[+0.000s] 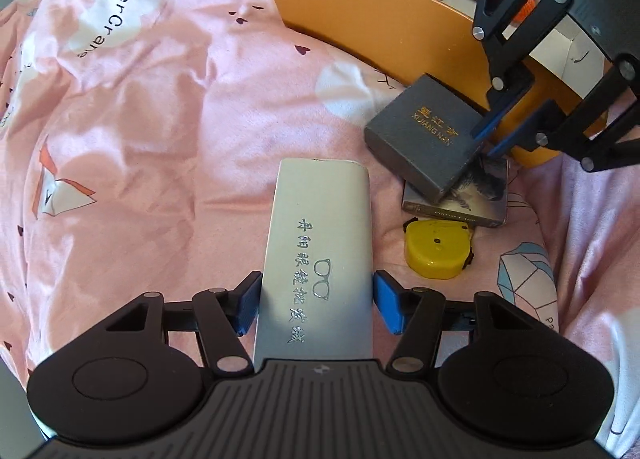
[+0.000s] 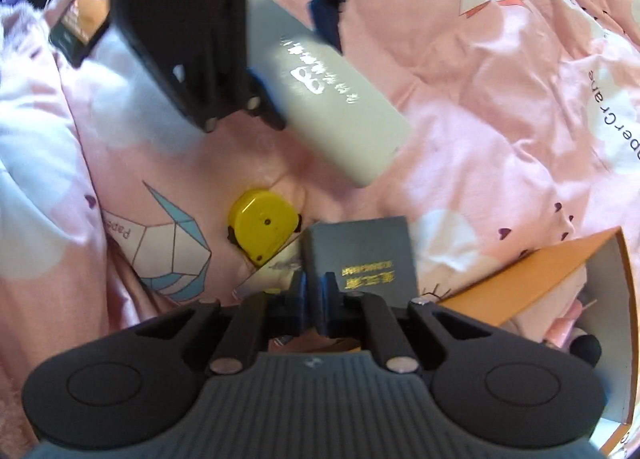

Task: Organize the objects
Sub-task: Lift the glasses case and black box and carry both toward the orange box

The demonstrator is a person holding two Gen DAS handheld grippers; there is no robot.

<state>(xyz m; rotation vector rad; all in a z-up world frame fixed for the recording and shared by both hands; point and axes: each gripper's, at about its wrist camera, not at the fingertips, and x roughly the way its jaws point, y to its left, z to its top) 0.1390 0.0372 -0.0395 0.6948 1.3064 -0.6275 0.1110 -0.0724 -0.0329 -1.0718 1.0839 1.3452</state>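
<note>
Left gripper [image 1: 316, 305] clamps the long silver glasses case [image 1: 320, 255] lifted off the pink bed sheet [image 1: 140, 119], long axis forward, orange storage box [image 1: 360, 19] ahead-right; right gripper [image 2: 314, 293] clenched at the grey box [image 2: 360, 255] edge, nearer the orange storage box.

Each gripper [image 1: 316, 301] has a ribbed grey body flanked by two round black housings. Black linkage arms carry silver rivets. Finger pads [image 1: 386, 305] are blue.
</note>
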